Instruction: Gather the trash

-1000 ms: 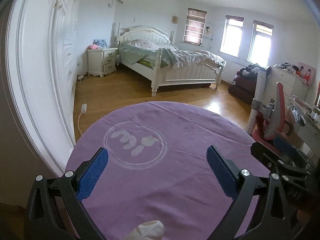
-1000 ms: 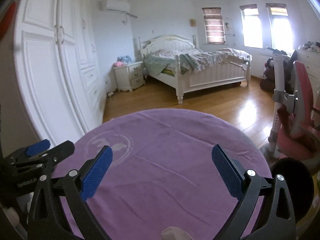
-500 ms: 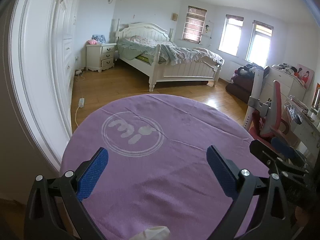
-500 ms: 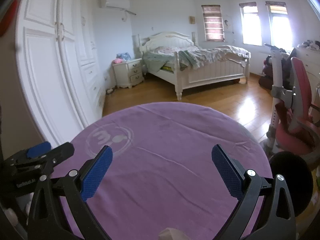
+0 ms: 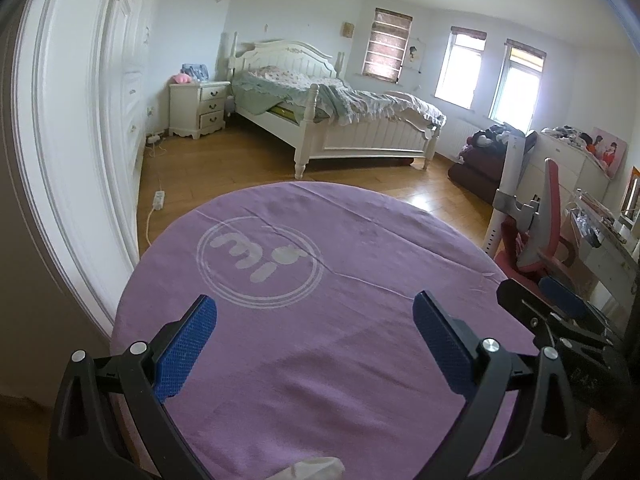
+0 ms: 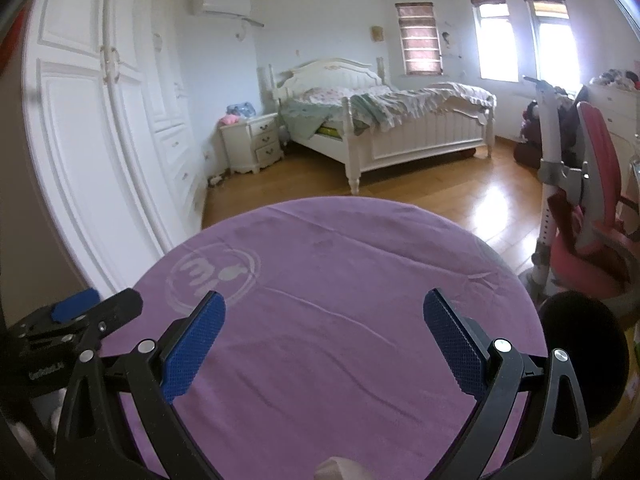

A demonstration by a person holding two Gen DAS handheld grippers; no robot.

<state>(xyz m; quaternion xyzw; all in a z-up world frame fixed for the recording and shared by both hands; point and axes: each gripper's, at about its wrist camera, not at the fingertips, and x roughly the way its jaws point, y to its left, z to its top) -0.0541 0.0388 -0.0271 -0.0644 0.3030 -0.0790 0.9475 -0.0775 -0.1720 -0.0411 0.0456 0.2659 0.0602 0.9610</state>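
A: What is the biggest thing near the grippers?

B: The round tabletop (image 5: 360,280) under a purple cloth (image 6: 340,280), with a pale logo (image 5: 260,264) printed on it. Behind it I see the floor (image 5: 432,200) and a bed (image 5: 340,120).

A: And the grippers themselves?

B: The left gripper (image 5: 315,324) and the right gripper (image 6: 324,320) both hang above the cloth, jaws spread wide, holding nothing.

A: Where is the trash?

B: Only a small white tissue (image 5: 316,467) shows, at the near edge of the tabletop, below the left gripper and mostly cut off. The right view has a pale scrap (image 6: 338,468) at its bottom edge; I cannot tell if it is the same piece.

A: How will it handle?

B: I judge it very light, soft and easy to crush. Pinch the raised middle, not the flat edge, or the fingers may catch the cloth too.
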